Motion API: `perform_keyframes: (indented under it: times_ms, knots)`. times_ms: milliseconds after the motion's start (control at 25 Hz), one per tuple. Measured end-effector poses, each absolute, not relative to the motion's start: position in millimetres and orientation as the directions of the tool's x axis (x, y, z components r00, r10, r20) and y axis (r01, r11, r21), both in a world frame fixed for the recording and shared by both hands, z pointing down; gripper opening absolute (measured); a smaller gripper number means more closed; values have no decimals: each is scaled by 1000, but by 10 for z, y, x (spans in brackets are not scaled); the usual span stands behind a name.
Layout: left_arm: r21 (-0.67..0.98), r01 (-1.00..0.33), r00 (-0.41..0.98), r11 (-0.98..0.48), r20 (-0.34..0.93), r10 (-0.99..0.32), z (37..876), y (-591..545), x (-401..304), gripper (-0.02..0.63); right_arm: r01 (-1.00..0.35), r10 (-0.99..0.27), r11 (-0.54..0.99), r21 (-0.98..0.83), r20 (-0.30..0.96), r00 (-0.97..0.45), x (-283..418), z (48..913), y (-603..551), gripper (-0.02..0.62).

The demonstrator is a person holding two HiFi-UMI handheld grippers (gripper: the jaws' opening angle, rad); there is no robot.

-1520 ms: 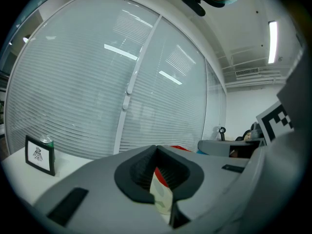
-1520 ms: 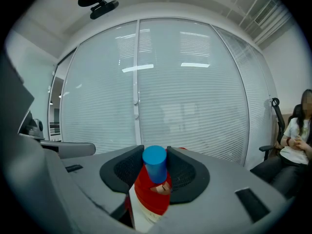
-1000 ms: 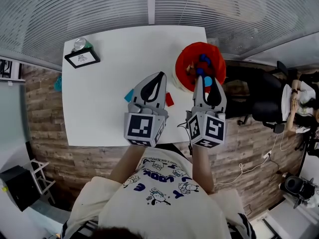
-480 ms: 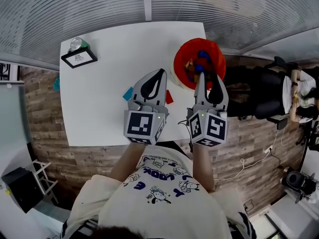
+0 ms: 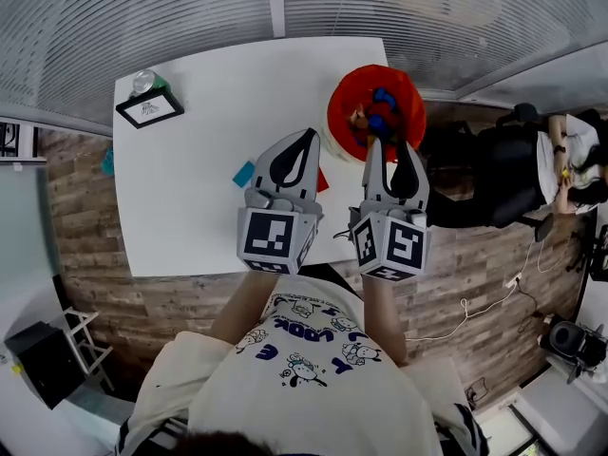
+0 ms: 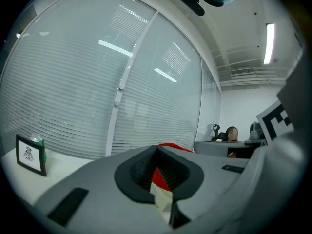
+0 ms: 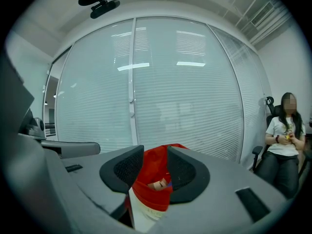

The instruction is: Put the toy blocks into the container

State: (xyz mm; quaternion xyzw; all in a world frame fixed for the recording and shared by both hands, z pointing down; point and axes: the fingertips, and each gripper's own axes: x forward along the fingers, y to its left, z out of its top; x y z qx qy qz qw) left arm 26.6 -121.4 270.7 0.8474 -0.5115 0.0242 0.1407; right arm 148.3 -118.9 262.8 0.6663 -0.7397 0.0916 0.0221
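The white surface (image 5: 204, 221) fills the middle of the head view. The red container (image 5: 344, 112) stands near its right edge, in the upper right part of the surface. Inside the container lie several toy blocks; the blue ones (image 5: 383, 98) are plain to see, and the others are too small to tell apart.

Two more blocks lie on the surface, outside the container. A light blue block (image 5: 245, 173) is just to the left of the left gripper (image 5: 306, 138). A red block (image 5: 323, 181) shows as a thin strip between the two grippers, partly hidden by the left one.

The left gripper is held over the surface, left of the container, and points toward the top of the frame. Its jaws are together at the tips. In the left gripper view only a narrow slot remains behind the tips, and through it a bit of the container is seen. Nothing is gripped.

The right gripper (image 5: 388, 150) points at the container, with its tips at the lower rim in the head view. Its jaws stand about half apart. In the right gripper view the container, red above and white below, is in the gap and beyond the pads. I see nothing pressed between them.

In the upper left corner of the surface stand a small black picture frame (image 5: 150, 109) and a can (image 5: 144, 82) behind it. At the right edge of the frame a person (image 5: 562, 160) sits on a chair, well apart from the surface.
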Motion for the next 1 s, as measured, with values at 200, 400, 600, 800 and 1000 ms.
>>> perform_keyframes:
  times_ms: [200,400,600,800,1000]
  knots:
    - [226,-872,473,-434,164,-866,2651,-1150,288,25,-990,-984,94,-107,143,-109,1504,2592,-1112,149]
    - [221,-876,466,-428,161,-870,2640,-1121,275,25,-989,-985,99,-109,134,-113,1507,2560,-1076,149]
    - [217,-883,453,-417,159,-877,2625,-1060,232,25,-987,-984,114,-110,125,-128,1470,2534,-1018,149]
    - [218,-893,432,-394,167,-886,2650,-1001,156,25,-982,-978,148,-115,131,-163,1369,2566,-972,149]
    - [217,-904,408,-369,179,-895,2709,-952,55,25,-976,-970,180,-123,142,-197,1252,2635,-951,149]
